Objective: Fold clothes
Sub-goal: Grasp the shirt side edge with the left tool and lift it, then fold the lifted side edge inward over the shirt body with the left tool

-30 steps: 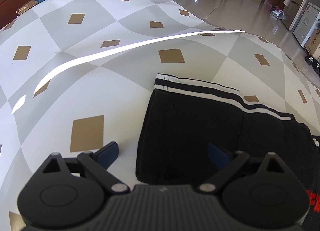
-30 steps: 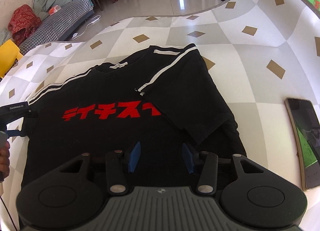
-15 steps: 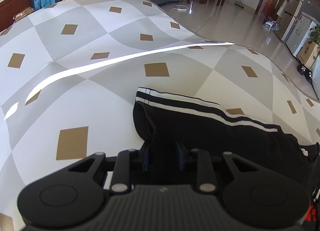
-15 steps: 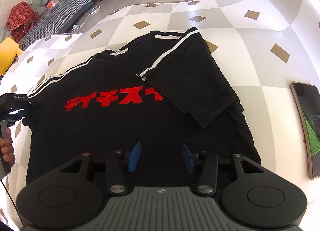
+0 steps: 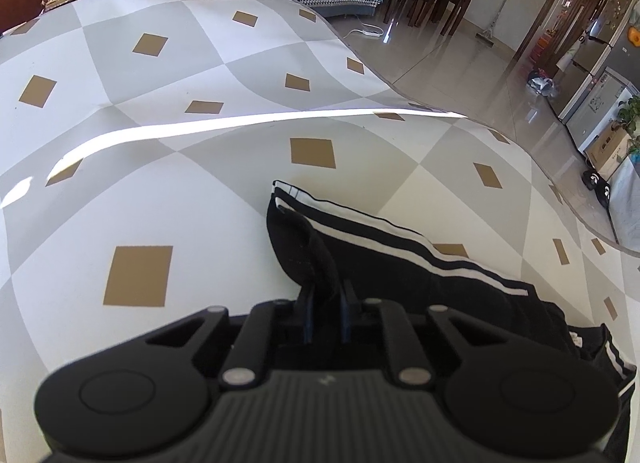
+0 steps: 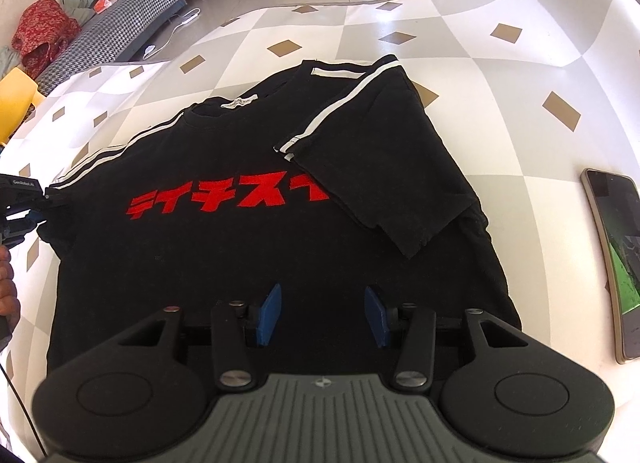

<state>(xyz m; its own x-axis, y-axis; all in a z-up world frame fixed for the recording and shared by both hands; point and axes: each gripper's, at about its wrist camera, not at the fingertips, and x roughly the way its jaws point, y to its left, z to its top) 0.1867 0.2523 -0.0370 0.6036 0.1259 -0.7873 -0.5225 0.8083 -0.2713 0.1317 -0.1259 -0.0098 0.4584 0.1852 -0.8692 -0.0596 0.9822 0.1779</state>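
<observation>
Since a second ago, the left gripper [image 5: 326,305] has closed and now pinches the striped sleeve [image 5: 320,247] of the black T-shirt [image 6: 260,231], which lies flat on the checkered table [image 5: 160,191]. Right gripper [image 6: 324,313] hovers spread over the shirt's hem, a phone [image 6: 618,263] beside it.

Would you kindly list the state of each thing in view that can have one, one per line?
T-shirt: spread flat, print side up.
Right sleeve: folded in over the chest.
Left sleeve: pinched and raised off the table.
Left gripper: shut on the left sleeve.
Right gripper: open, holding nothing, above the hem.
Phone: lying flat on the table, screen lit.
</observation>
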